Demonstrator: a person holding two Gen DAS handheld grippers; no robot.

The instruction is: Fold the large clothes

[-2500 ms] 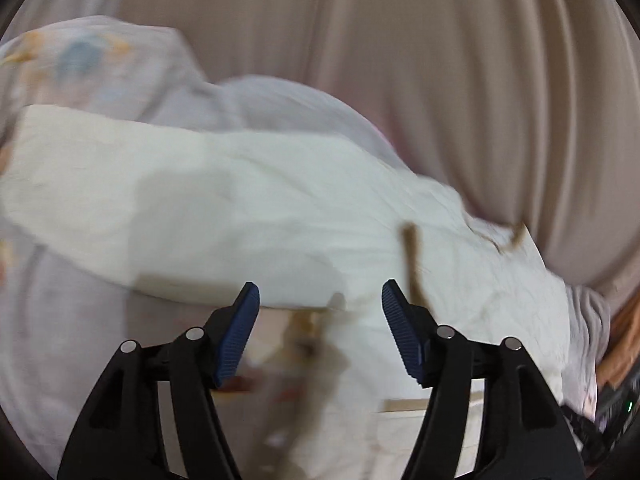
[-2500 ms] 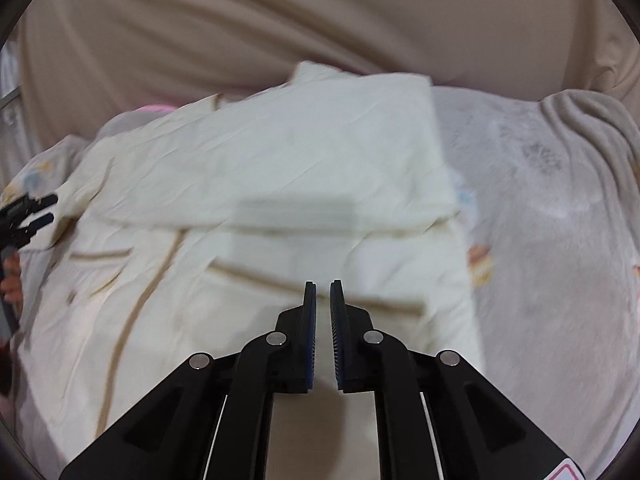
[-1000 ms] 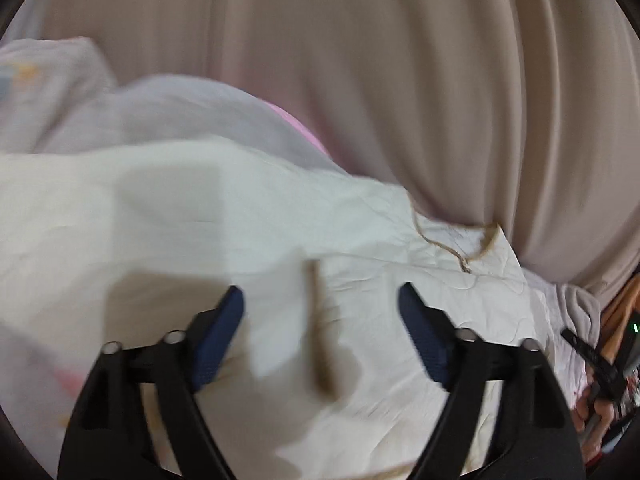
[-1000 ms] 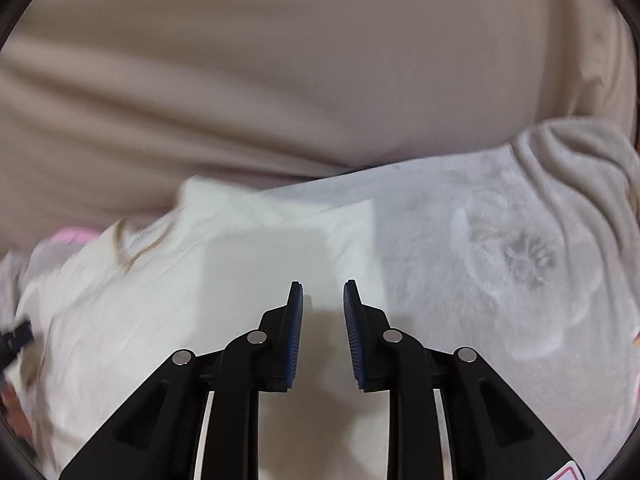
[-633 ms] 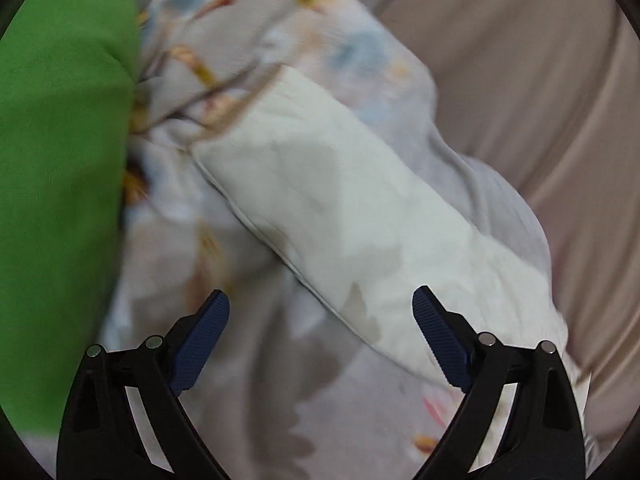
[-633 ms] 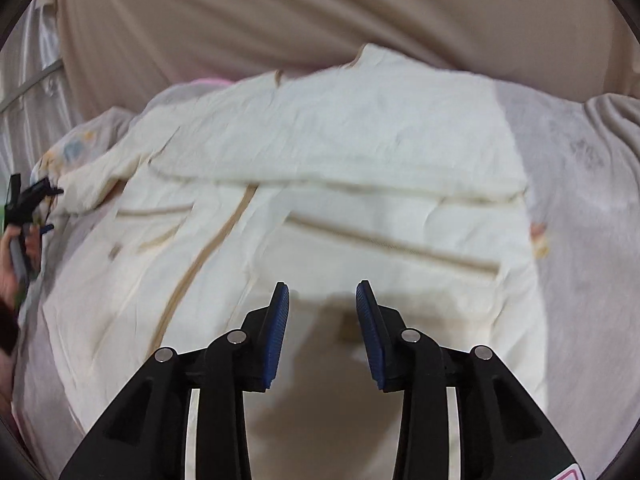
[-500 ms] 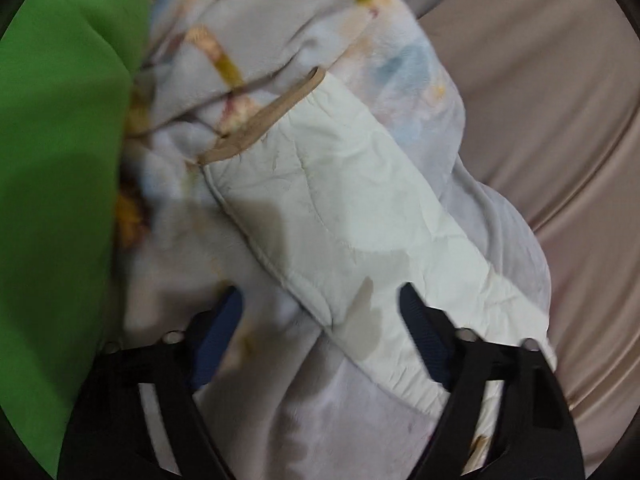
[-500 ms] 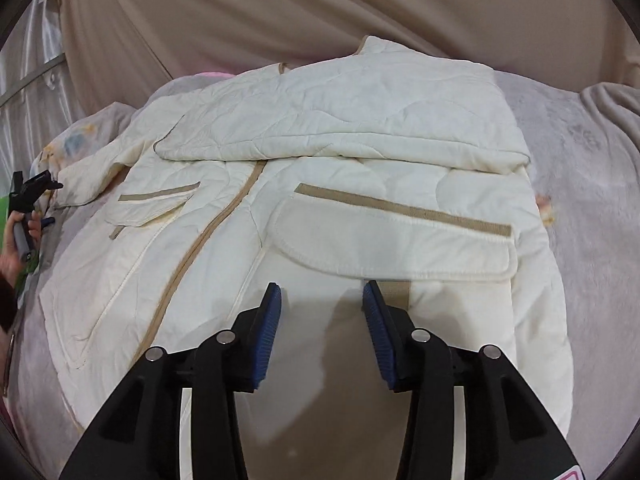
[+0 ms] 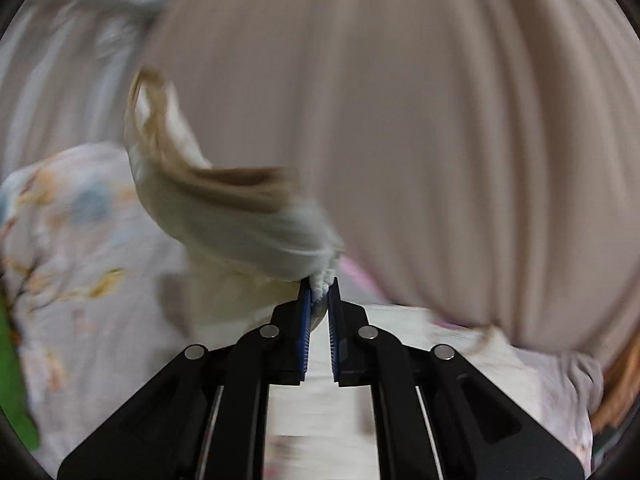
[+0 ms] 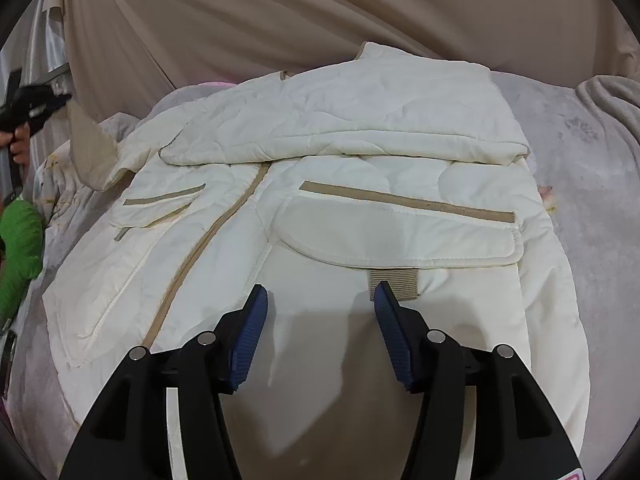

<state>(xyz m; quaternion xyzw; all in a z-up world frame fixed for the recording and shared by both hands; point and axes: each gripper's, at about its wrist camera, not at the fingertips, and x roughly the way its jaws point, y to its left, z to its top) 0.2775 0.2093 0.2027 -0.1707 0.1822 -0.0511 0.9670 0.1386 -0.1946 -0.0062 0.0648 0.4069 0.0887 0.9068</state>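
Observation:
A cream quilted jacket (image 10: 360,184) with tan trim lies spread on the bed, its right sleeve folded across the chest. My left gripper (image 9: 319,300) is shut on the jacket's left sleeve (image 9: 224,216) and holds it lifted, its tan cuff hanging in the air. In the right wrist view that gripper (image 10: 48,106) is at the far left, with the raised sleeve (image 10: 92,152) below it. My right gripper (image 10: 320,300) is open and empty, just above the jacket's lower front near the pocket flap (image 10: 400,236).
A grey floral blanket (image 10: 592,160) covers the bed (image 9: 80,260). A beige curtain (image 9: 440,120) hangs behind the bed. A green cushion (image 10: 18,248) lies at the left edge. A pink item (image 10: 216,85) shows behind the jacket's collar.
My left gripper has closed on the left sleeve and lifted it off the bed. My right gripper has opened wider above the jacket's lower front.

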